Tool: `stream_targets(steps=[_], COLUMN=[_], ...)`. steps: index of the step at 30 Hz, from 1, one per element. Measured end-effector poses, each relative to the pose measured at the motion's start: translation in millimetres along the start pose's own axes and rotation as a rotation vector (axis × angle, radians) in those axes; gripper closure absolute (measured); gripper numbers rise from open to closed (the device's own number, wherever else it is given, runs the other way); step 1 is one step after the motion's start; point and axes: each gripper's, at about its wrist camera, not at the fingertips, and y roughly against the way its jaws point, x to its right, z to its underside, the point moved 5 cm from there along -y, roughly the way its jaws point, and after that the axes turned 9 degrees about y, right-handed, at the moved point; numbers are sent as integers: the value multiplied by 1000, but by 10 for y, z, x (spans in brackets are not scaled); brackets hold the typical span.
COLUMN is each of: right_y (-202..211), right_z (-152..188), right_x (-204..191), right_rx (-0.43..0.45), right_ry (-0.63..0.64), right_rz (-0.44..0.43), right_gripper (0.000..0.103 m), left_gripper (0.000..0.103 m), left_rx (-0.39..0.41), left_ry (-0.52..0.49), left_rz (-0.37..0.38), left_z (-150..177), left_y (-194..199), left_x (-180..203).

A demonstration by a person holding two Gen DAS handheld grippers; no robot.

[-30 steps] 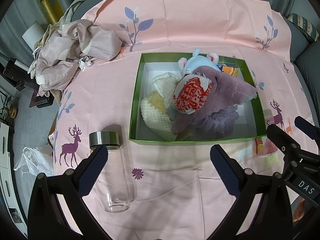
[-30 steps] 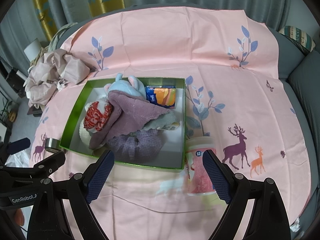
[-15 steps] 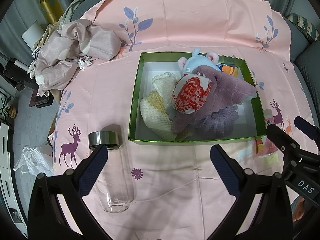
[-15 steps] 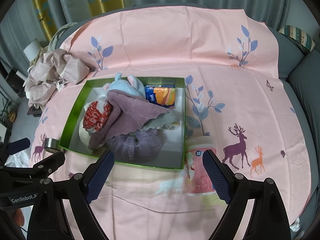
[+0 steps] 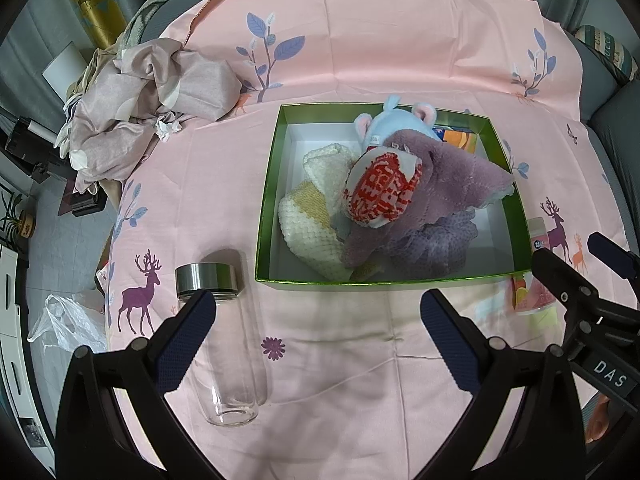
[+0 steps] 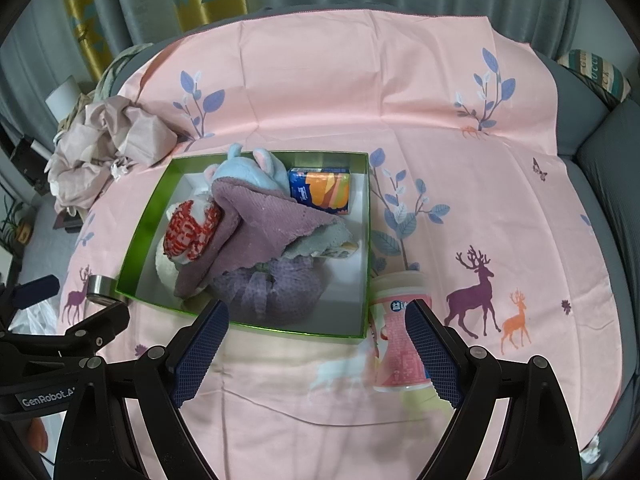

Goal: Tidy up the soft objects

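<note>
Two grippers hover over the near edge of the pink sheet (image 5: 360, 60): left gripper (image 5: 316, 330) and right gripper (image 6: 316, 344), jaws spread wide, nothing between them. Glass bottle (image 5: 228, 344) lies by the left one, pink cup (image 6: 400, 336) by the right. Beyond, mid-sheet, green box (image 5: 266, 200) holds the soft objects: cream knit (image 5: 312, 224), purple towel (image 5: 452, 184), red-white bundle (image 5: 380, 188), blue plush (image 5: 396, 120). Crumpled cloth (image 5: 152, 108) lies at the far left corner.

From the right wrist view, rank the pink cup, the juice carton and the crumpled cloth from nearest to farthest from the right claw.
1. Pink cup: lying on the sheet just outside the green box, against the right claw's right finger.
2. Juice carton: inside the box, at its far right corner.
3. Crumpled cloth: beyond the box, far left.
</note>
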Motion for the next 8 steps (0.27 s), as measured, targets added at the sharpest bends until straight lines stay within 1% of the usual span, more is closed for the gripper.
stream_targets(steps=[8], right_y=[-9], right_z=[12], right_x=[13], right_rx=[-1], right_ry=[-1], right_rz=[3], right_gripper=[13], left_gripper=[1], left_rx=[-3], left_ry=[5], left_rz=[11], left_z=[-14], left_y=[-16], left_x=[15])
